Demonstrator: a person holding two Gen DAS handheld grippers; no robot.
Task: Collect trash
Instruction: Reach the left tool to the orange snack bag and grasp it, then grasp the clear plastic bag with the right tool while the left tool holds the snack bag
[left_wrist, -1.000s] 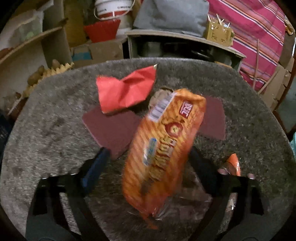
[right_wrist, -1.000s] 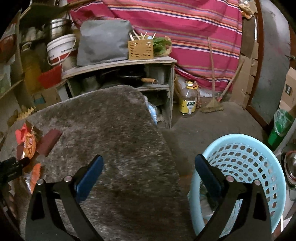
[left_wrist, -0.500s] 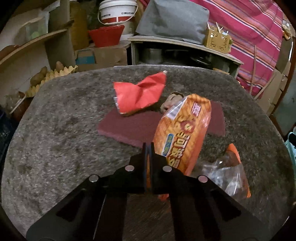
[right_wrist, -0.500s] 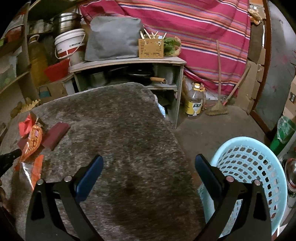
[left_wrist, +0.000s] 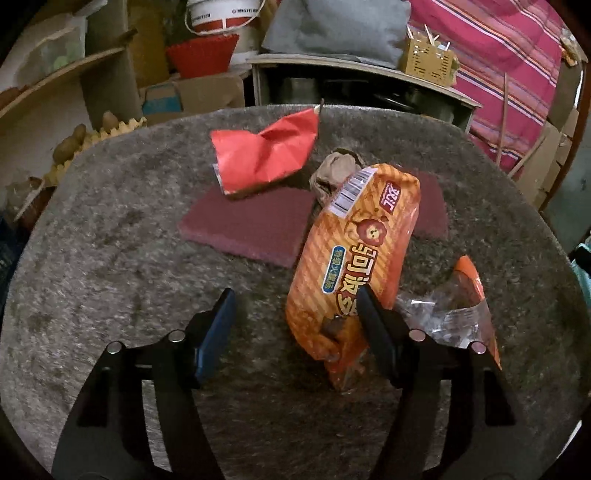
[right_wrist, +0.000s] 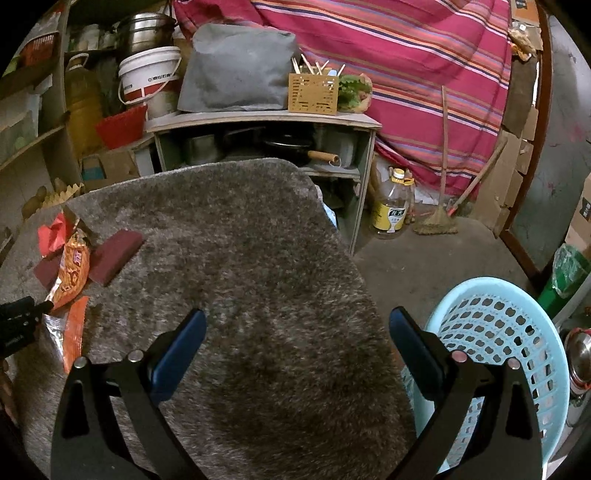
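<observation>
An orange snack packet (left_wrist: 354, 254) lies on the grey shaggy rug (left_wrist: 110, 266), over a dark red pad (left_wrist: 247, 225). A crumpled red wrapper (left_wrist: 266, 151) and a brown paper ball (left_wrist: 332, 173) lie behind it. A clear and orange wrapper (left_wrist: 454, 306) lies to its right. My left gripper (left_wrist: 295, 321) is open and empty; its right finger overlaps the packet's near end. My right gripper (right_wrist: 295, 343) is open and empty over the rug, beside a light blue basket (right_wrist: 517, 332). The packet (right_wrist: 72, 269) shows at far left in the right wrist view.
A wooden shelf unit (right_wrist: 266, 122) with pots, a grey bag and a cutlery holder stands behind the rug. An oil bottle (right_wrist: 393, 206) and a broom (right_wrist: 439, 218) stand on the floor. Buckets and cartons fill the left shelves (left_wrist: 55, 74).
My left gripper was open around the packet, then shut beside it, and is now open again. The packet has dropped flat. The right gripper has barely moved.
</observation>
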